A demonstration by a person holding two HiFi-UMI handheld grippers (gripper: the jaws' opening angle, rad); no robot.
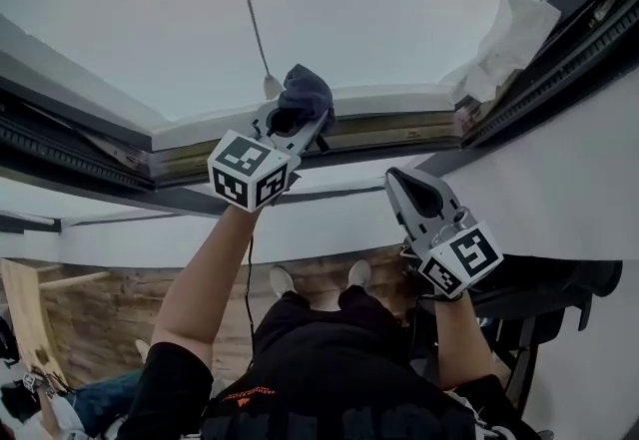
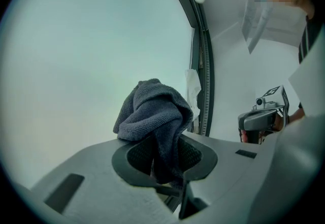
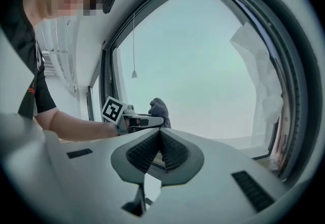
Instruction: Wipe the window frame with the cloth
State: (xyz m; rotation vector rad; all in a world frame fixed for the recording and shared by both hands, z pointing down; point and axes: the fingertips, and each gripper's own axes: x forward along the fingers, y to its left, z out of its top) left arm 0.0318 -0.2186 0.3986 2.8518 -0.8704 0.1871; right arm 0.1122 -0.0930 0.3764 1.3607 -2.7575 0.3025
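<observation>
My left gripper (image 1: 297, 119) is shut on a dark blue-grey cloth (image 1: 307, 93), held up at the lower rail of the window frame (image 1: 389, 134). In the left gripper view the cloth (image 2: 152, 116) bunches out of the jaws in front of the pale glass. The right gripper (image 1: 409, 185) hangs lower right, shut and holding nothing, below the frame. In the right gripper view its jaws (image 3: 160, 139) meet at the tips, with the left gripper (image 3: 144, 121) and cloth (image 3: 159, 109) seen beyond.
A white crumpled cloth or paper (image 1: 504, 44) is stuck in the frame's upper right corner. A blind cord with a pull (image 1: 271, 85) hangs next to the dark cloth. A dark chair (image 1: 539, 293) stands at the right, and wooden floor (image 1: 100, 313) lies below.
</observation>
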